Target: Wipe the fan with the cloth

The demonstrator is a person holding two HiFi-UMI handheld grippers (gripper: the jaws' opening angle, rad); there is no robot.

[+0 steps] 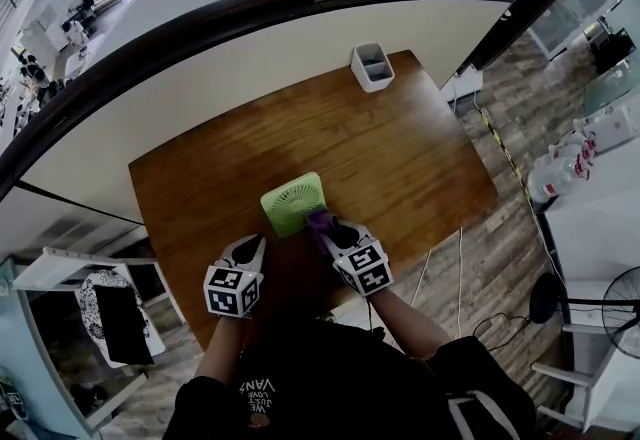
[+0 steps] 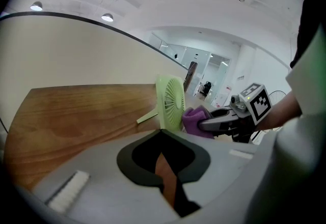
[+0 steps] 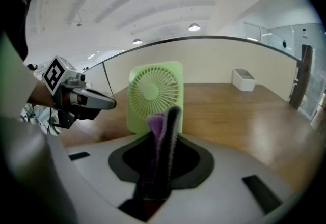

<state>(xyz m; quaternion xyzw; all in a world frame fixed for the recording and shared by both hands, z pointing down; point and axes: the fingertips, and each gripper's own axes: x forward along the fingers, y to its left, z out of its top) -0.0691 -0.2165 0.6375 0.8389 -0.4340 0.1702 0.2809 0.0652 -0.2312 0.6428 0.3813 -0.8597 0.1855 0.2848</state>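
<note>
A small light-green fan (image 1: 292, 203) stands upright on the wooden table (image 1: 400, 158), close to its near edge. My right gripper (image 1: 328, 231) is shut on a purple cloth (image 1: 318, 219), and the cloth is pressed against the fan's right side. In the right gripper view the cloth (image 3: 155, 125) sticks up between the jaws of that gripper (image 3: 165, 118), right in front of the fan's grille (image 3: 153, 93). My left gripper (image 1: 255, 246) is shut and holds nothing; it hovers just left of the fan and short of it. The left gripper view shows the fan (image 2: 171, 102) edge-on with the cloth (image 2: 193, 120) against it.
A white rectangular container (image 1: 372, 66) stands at the table's far edge. A curved pale wall with a dark rail (image 1: 250, 18) runs behind the table. A floor fan (image 1: 615, 308) and a white counter with bottles (image 1: 570, 173) are off to the right.
</note>
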